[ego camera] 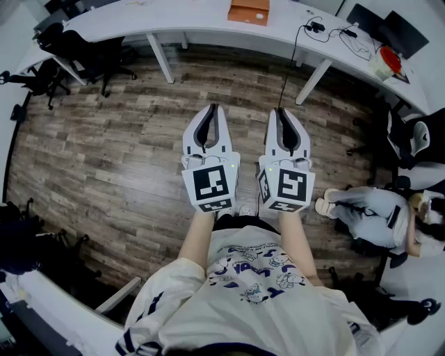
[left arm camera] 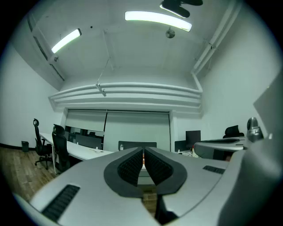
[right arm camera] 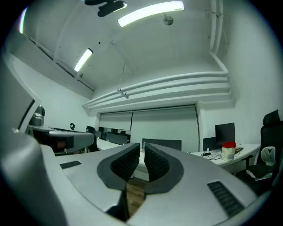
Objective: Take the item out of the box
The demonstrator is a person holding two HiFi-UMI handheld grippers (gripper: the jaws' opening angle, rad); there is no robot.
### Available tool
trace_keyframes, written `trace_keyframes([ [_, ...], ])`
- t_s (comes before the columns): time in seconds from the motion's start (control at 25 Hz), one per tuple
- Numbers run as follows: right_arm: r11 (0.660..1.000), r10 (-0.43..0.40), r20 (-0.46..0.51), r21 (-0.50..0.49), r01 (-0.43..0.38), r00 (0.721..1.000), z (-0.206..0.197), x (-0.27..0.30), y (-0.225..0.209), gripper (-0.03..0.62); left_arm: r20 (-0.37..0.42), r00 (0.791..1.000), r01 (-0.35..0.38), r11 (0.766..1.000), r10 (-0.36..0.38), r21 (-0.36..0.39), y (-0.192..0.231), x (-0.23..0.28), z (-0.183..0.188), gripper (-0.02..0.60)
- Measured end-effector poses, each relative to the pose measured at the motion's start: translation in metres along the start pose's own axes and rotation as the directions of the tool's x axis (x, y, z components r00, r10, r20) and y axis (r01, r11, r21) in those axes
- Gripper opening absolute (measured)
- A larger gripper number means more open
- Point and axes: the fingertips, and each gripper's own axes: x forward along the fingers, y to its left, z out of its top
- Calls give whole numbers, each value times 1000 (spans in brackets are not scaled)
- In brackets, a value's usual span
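Note:
An orange box lies on the long white curved table at the far side of the room, well ahead of both grippers. I see nothing of what is inside it. My left gripper and right gripper are held side by side over the wooden floor, pointing toward the table. In the left gripper view the left gripper has its dark ribbed pads together with nothing between them. The right gripper looks the same in its own view, shut and empty.
Black office chairs stand at the table's left end. Cables, a monitor and a red-lidded container sit on its right part. A seated person is at the right. White table legs stand ahead.

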Motion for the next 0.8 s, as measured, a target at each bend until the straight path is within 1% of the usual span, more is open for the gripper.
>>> trace_keyframes([
  [0.28, 1000, -3, 3, 5, 3, 1000, -3, 5, -5, 54, 0, 1000, 0, 1000, 0, 3, -3, 6, -2, 23],
  [0.56, 1000, 3, -6, 27, -3, 1000, -10, 14, 3, 55, -4, 1000, 9, 1000, -9, -6, 6, 12, -6, 23],
  [0.8, 999, -27, -16, 38, 27, 1000, -18, 18, 6, 55, -12, 999, 34, 999, -34, -11, 14, 18, -13, 23],
])
